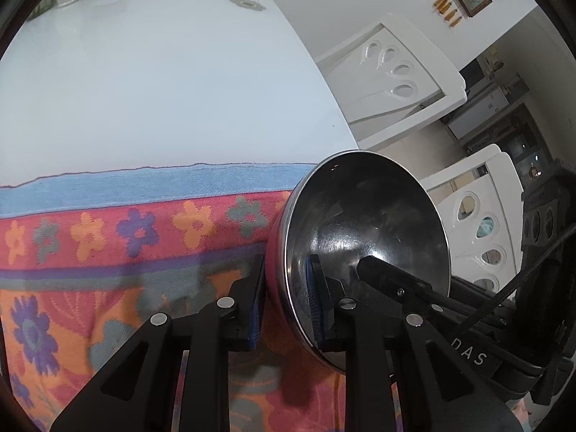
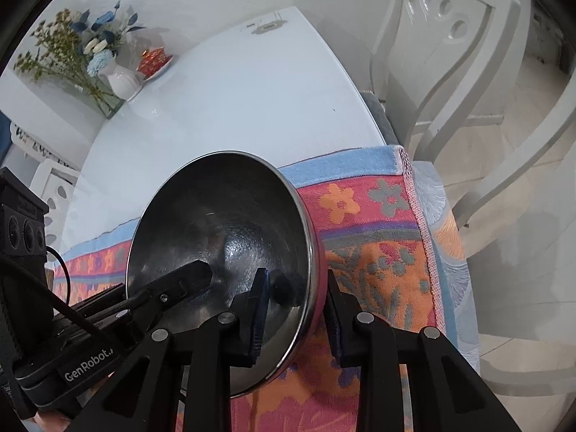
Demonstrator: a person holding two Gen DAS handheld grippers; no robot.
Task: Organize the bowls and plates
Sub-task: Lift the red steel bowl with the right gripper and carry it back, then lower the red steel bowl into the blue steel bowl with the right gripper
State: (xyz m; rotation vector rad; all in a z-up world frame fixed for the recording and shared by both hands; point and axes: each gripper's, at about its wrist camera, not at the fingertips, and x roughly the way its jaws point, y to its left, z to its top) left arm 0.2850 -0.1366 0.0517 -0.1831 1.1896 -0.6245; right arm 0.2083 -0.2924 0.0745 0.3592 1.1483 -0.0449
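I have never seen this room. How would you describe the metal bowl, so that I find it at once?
Look at the white table, whose near end is covered by a flowered orange and pink cloth. Over that cloth, the left gripper and the right gripper each clamp one side of the bowl's rim. The bowl is shiny steel inside and pink outside, the only metal dish there.

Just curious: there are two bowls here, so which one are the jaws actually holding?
The steel bowl on the flowered cloth: both sets of jaws clamp its rim. The red bowl sits untouched by the vase.
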